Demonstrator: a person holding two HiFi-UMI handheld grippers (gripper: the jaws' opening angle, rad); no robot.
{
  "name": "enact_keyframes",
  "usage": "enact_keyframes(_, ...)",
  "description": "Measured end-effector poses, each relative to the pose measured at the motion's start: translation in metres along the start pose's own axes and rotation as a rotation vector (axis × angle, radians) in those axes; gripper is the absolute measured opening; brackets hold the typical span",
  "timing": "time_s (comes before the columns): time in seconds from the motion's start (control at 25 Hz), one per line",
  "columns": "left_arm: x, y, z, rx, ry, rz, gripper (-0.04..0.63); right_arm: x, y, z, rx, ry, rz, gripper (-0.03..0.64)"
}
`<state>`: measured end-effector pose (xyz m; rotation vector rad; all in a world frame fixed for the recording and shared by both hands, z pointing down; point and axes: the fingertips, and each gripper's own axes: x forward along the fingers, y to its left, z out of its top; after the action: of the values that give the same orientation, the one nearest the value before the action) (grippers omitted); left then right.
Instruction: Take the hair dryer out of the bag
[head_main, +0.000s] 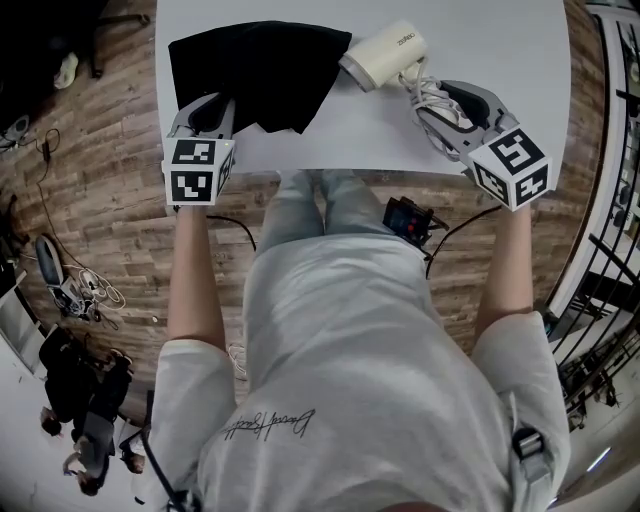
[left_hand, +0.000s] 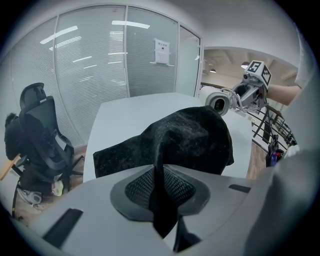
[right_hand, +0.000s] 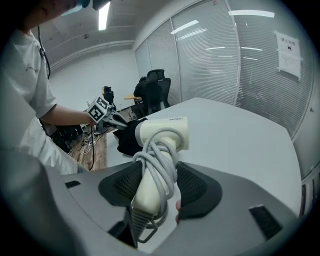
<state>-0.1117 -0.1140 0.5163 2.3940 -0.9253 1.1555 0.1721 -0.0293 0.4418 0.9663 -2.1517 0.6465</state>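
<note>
A black cloth bag (head_main: 255, 70) lies flat on the white table (head_main: 510, 60), with its near edge pulled up towards my left gripper (head_main: 215, 108). In the left gripper view a thin fold of the bag (left_hand: 190, 135) runs between the jaws of that gripper (left_hand: 162, 197). They stand slightly apart, and a sliver of table shows beside the cloth. The cream hair dryer (head_main: 385, 55) is outside the bag, just right of it. My right gripper (head_main: 437, 100) is shut on its handle, which has the grey cord wound round it (right_hand: 159, 160). Its barrel points towards the bag.
The table's near edge runs just under both grippers, with the person's legs below it. A small black and red device (head_main: 408, 218) and cables lie on the wooden floor. A black office chair (left_hand: 40, 135) and a glass wall stand beyond the table's far side.
</note>
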Motion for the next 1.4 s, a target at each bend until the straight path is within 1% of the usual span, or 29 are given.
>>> enact_keyframes(0.2, -0.014, -0.015, 0.011, -0.002, -0.023, -0.019, 0.086, -0.028, 0.000, -0.001, 0.012, -0.012, -0.027, 0.235)
enact_keyframes(0.4, -0.020, -0.022, 0.011, -0.026, -0.049, -0.064, 0.132, -0.021, 0.004, 0.005, 0.033, -0.045, -0.032, 0.235)
enact_keyframes(0.64, -0.053, -0.033, 0.045, -0.082, -0.160, -0.090, 0.129, -0.024, 0.007, 0.033, 0.053, -0.104, -0.037, 0.235)
enact_keyframes(0.84, -0.083, -0.041, 0.068, -0.087, -0.252, -0.067, 0.087, -0.025, 0.019, 0.051, 0.047, -0.140, -0.029, 0.235)
enact_keyframes(0.96, -0.101, -0.046, 0.079, -0.101, -0.304, -0.088, 0.056, -0.024, 0.033, 0.063, 0.065, -0.171, -0.015, 0.235)
enact_keyframes(1.04, -0.110, -0.046, 0.082, -0.091, -0.324, -0.089, 0.045, -0.021, 0.045, 0.073, 0.083, -0.199, -0.002, 0.235)
enact_keyframes(1.2, -0.130, -0.044, 0.087, -0.070, -0.367, -0.060, 0.015, -0.020, 0.067, 0.088, 0.092, -0.239, 0.021, 0.235)
enact_keyframes(1.28, -0.138, -0.049, 0.092, -0.090, -0.393, -0.059, 0.012, -0.025, 0.073, 0.093, 0.081, -0.248, 0.028, 0.235)
enact_keyframes(1.4, -0.150, -0.052, 0.100, -0.143, -0.439, -0.046, 0.012, -0.032, 0.079, 0.100, 0.069, -0.256, 0.032, 0.235)
